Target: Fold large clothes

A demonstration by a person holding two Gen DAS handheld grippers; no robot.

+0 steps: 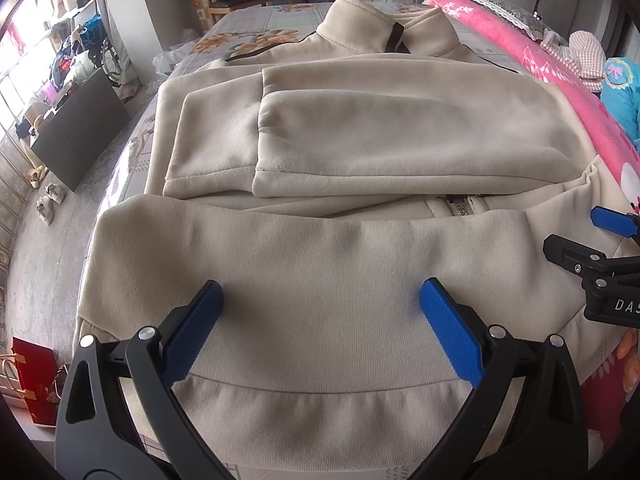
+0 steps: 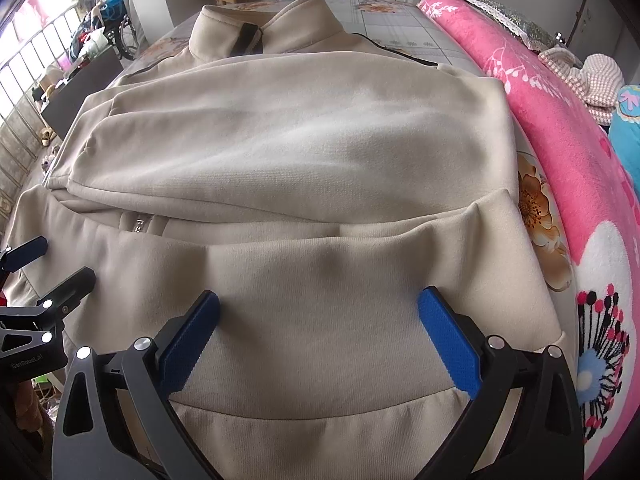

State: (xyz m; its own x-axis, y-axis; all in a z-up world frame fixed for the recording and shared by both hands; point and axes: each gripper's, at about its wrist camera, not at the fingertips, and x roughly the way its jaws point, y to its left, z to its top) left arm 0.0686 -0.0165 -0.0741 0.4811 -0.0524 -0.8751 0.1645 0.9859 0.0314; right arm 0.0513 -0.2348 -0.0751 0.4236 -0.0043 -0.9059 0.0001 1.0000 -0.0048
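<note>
A large beige fleece jacket with a stand-up collar and dark zip trim point(image 1: 340, 128) lies spread on a bed covered by a pale floral-print sheet point(image 1: 248, 28), its two sleeves folded across the chest and its hem band turned up toward the cameras. Left of the jacket, beyond the bed's edge, a flat black board point(image 1: 80, 128) leans above the grey floor. Over the jacket's left hem hovers the left gripper with blue-padded black fingers point(image 1: 322, 300), its jaws spread wide and holding nothing, the pads just above or touching the fabric; which cannot be told. Over the jacket's right hem sits the right gripper of the same build point(image 2: 318, 308), equally wide open and empty. Right of the jacket, against its edge, runs a bright pink plush blanket with white flower patterns point(image 2: 560, 128).
</note>
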